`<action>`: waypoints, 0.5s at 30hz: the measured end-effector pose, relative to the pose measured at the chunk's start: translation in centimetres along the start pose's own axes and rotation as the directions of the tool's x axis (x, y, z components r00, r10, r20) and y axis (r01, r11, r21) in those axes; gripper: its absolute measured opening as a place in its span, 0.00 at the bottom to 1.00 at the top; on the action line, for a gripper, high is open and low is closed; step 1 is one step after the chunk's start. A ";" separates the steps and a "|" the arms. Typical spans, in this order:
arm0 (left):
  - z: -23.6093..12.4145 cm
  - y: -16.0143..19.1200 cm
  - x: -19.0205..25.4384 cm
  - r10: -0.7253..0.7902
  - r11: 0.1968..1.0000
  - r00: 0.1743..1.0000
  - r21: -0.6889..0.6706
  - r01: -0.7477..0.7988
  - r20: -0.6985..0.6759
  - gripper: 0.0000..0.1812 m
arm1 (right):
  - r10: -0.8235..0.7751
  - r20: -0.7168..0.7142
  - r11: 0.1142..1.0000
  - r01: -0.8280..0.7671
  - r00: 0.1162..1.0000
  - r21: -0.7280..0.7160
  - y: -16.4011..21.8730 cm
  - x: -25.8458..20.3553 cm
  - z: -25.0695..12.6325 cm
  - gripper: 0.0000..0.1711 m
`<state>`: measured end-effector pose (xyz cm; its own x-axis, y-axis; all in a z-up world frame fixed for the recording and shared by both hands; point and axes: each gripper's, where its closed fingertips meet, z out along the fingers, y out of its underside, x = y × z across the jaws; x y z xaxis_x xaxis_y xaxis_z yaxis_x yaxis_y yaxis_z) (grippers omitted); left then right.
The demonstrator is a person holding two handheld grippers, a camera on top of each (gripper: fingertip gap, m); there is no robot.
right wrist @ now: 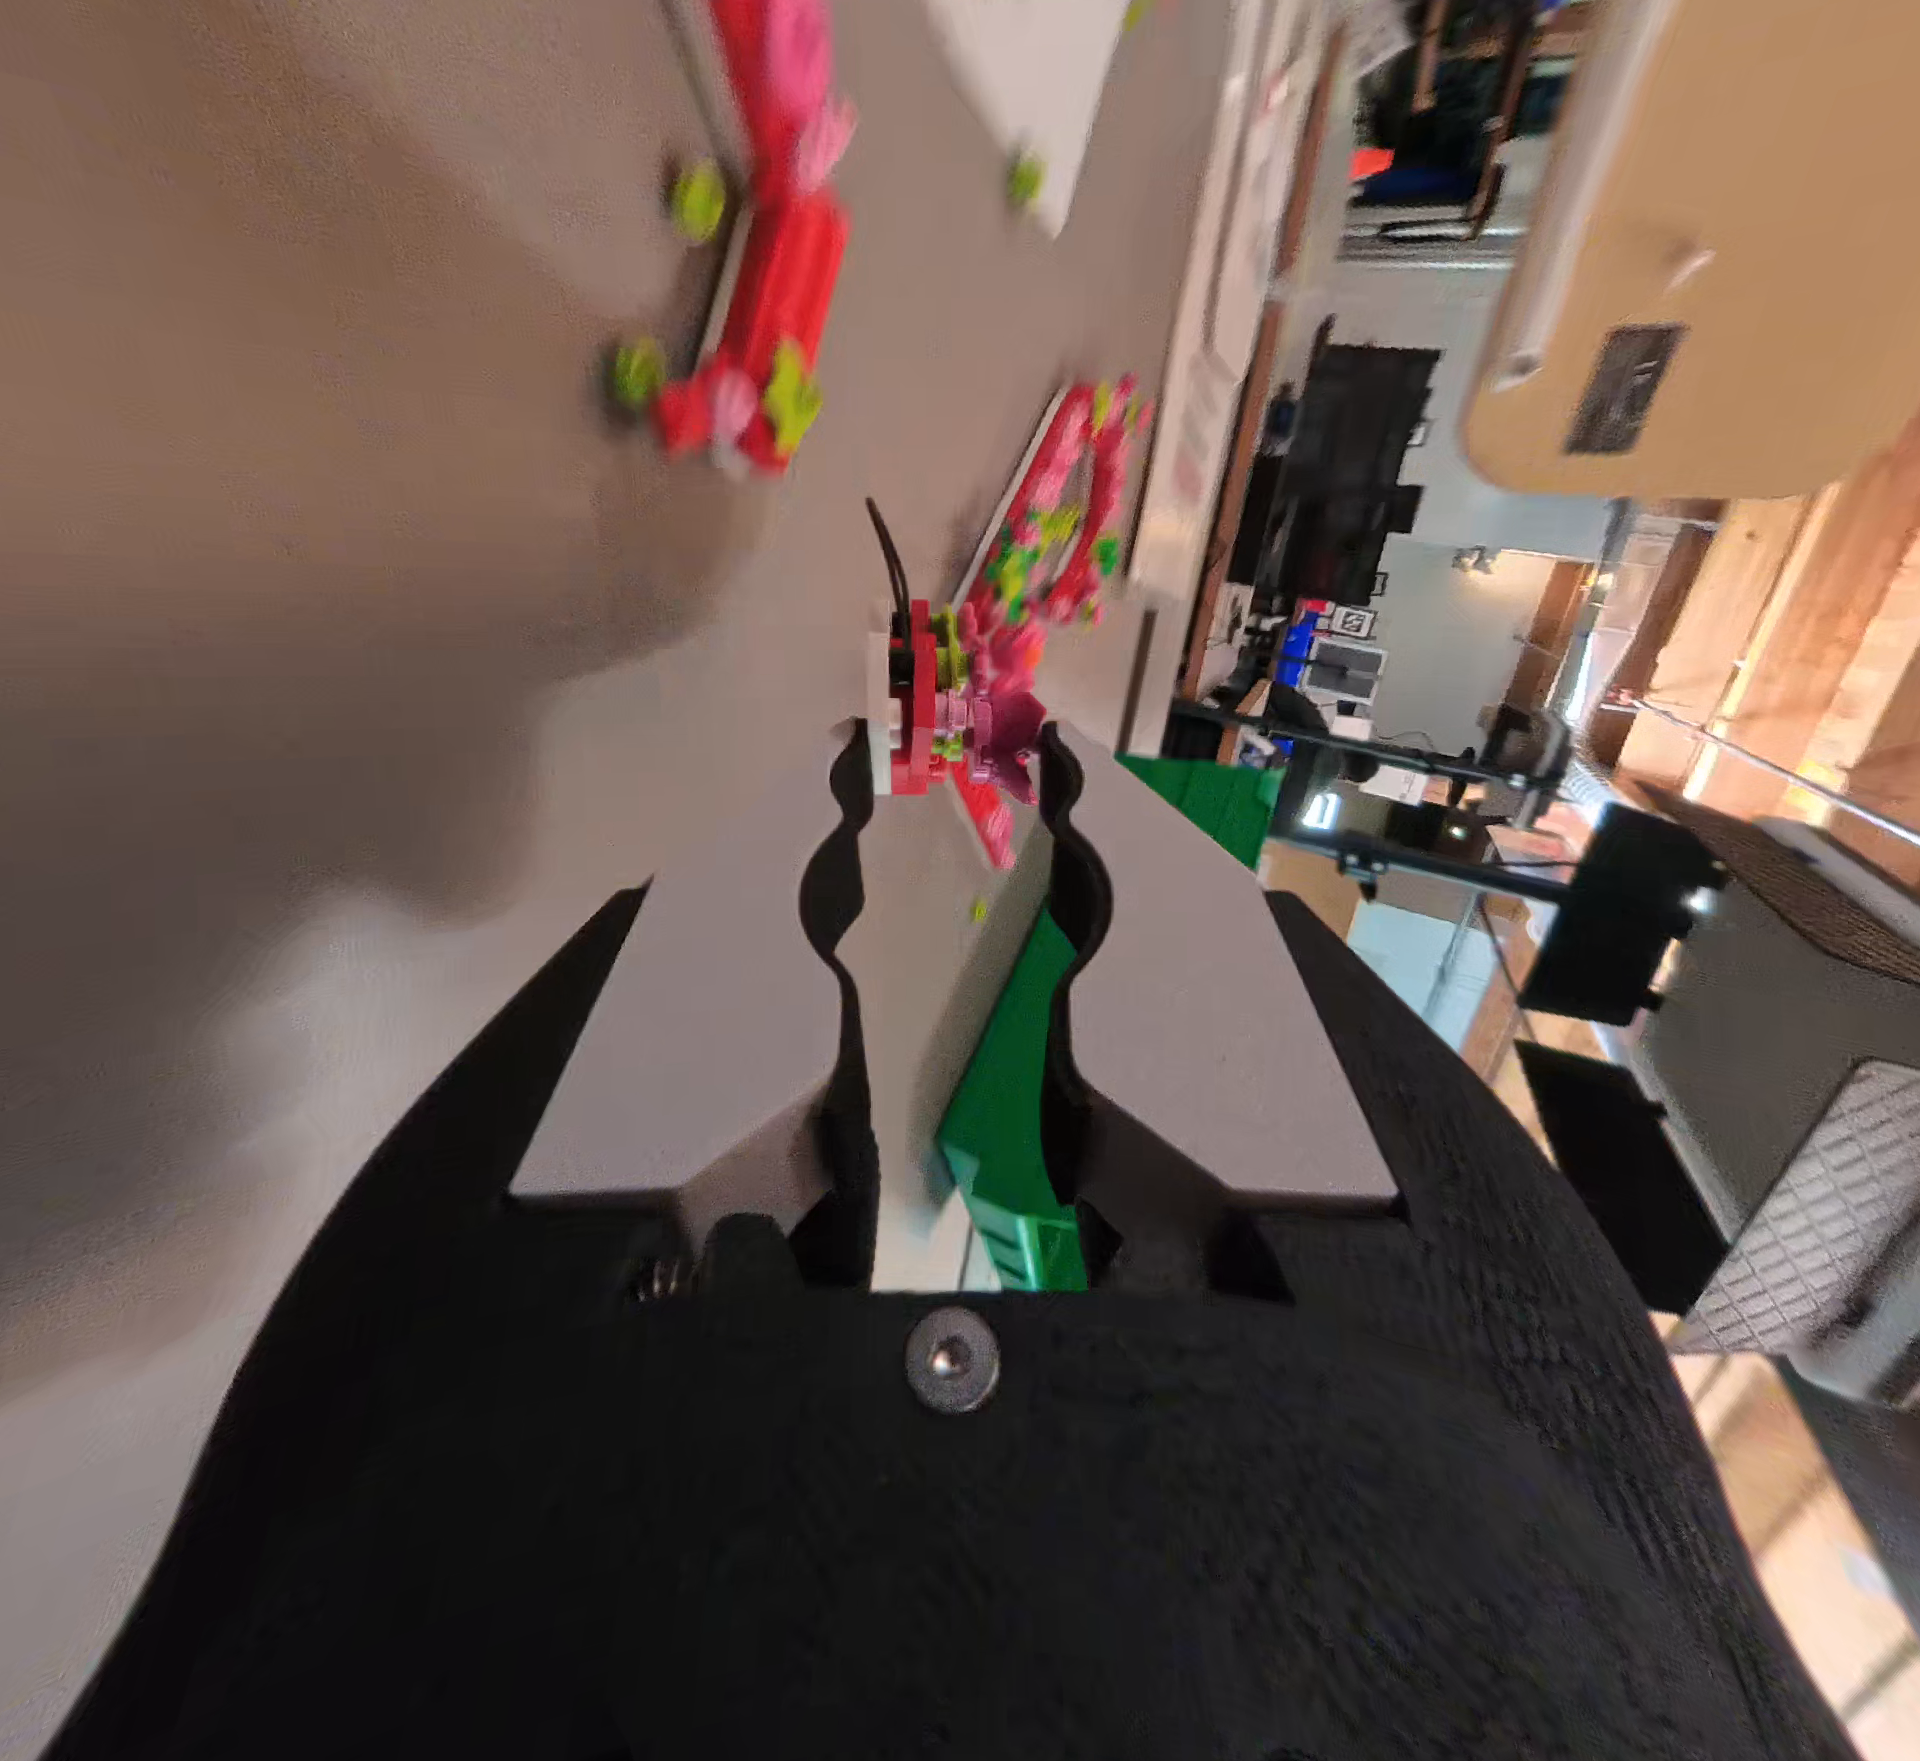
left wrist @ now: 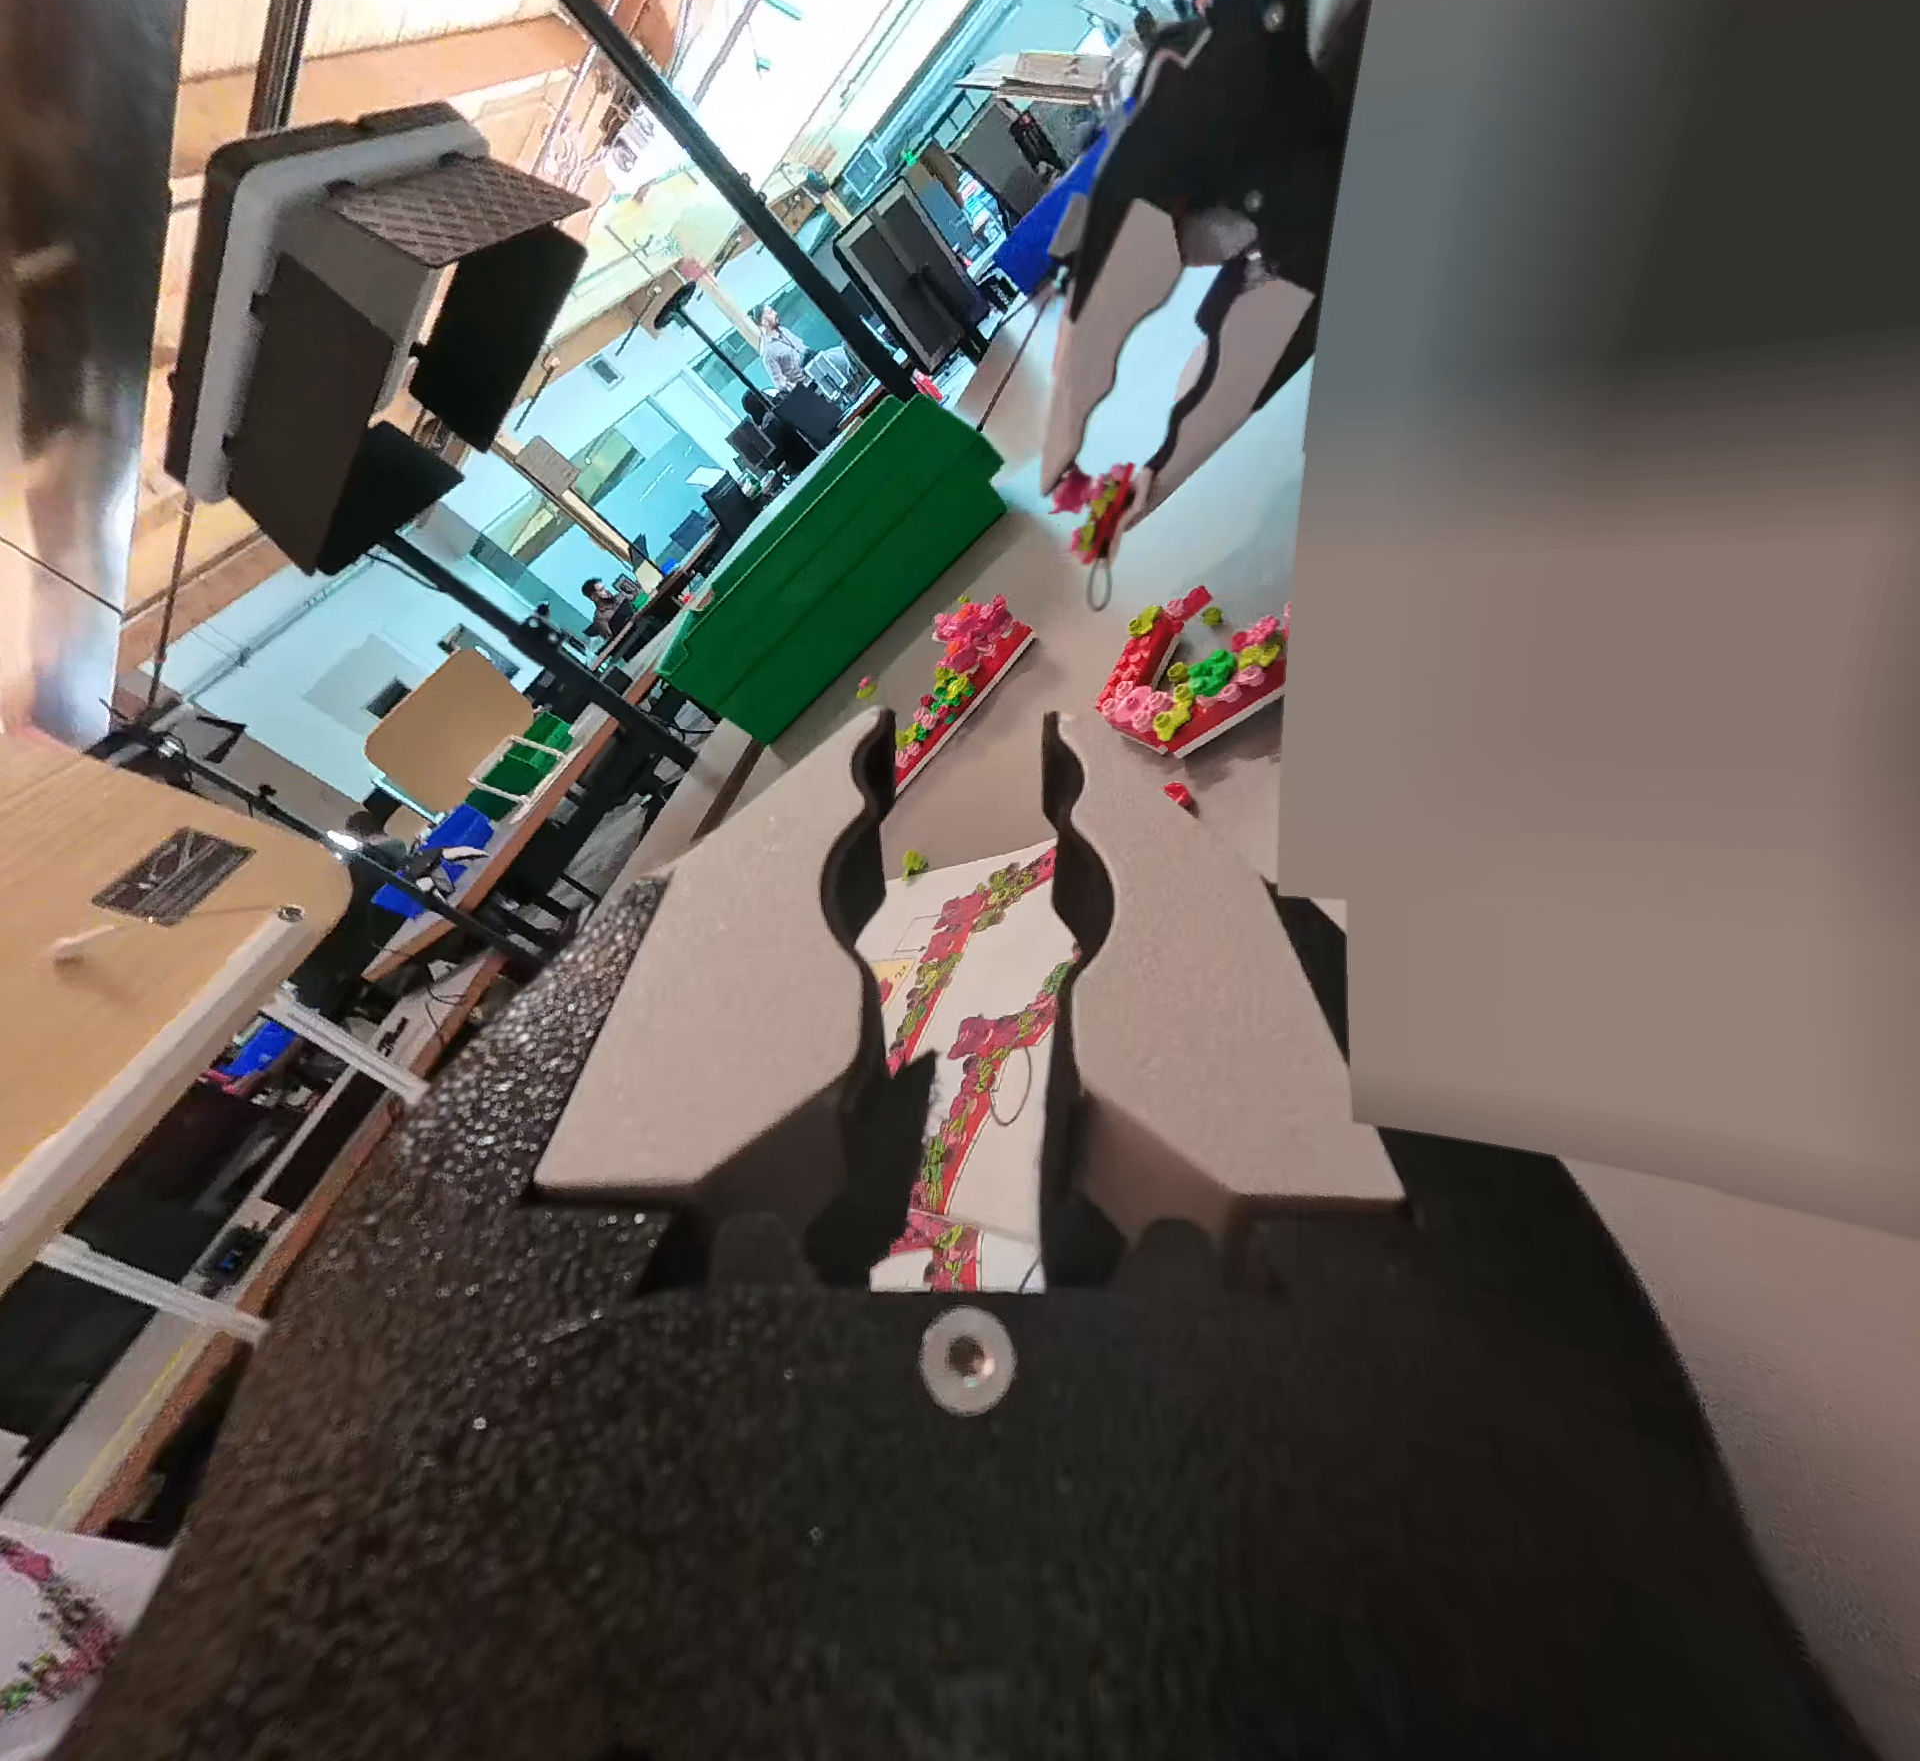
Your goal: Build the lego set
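The right tool (right wrist: 951,745) pinches a small red-and-pink brick cluster (right wrist: 940,724) at its fingertips, lifted above the surface (left wrist: 1049,568) beside the green bin (left wrist: 831,568). It looks light, stiff and knobbly, but its flower pieces could snap off, so gripping the flat red base seems safest. The left tool (left wrist: 966,735) is spread and empty. What the bin holds cannot be seen.

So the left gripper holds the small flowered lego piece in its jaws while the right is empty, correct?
No, swapped. The right gripper pinches the small flowered lego piece at its tips, as the right wrist view shows; the left gripper is empty, jaws apart.
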<state>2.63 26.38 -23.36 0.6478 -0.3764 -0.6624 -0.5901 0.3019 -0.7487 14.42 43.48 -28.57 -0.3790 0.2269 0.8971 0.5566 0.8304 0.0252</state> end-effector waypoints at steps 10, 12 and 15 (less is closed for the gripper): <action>0.0 1.0 -1.2 -0.057 0.998 0.997 -0.024 0.058 0.043 0.09 | -0.060 0.128 0.998 0.063 0.990 -0.025 2.6 -2.2 1.5 0.22; -0.1 1.2 -1.5 -0.070 0.997 0.996 -0.024 0.071 0.054 0.09 | -0.036 0.167 0.999 0.041 0.985 -0.026 2.6 -2.1 1.3 0.25; -0.4 1.5 -2.4 -0.107 0.994 0.990 -0.017 0.109 0.087 0.10 | 0.014 0.226 0.999 -0.005 0.974 -0.042 2.8 -1.7 0.8 0.36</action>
<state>-0.03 27.43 -22.88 0.7468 -0.3292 -0.5779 -0.5239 0.2441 -0.8160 16.05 45.79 -30.40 -0.5285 0.3476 0.7745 0.5886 0.8074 0.0393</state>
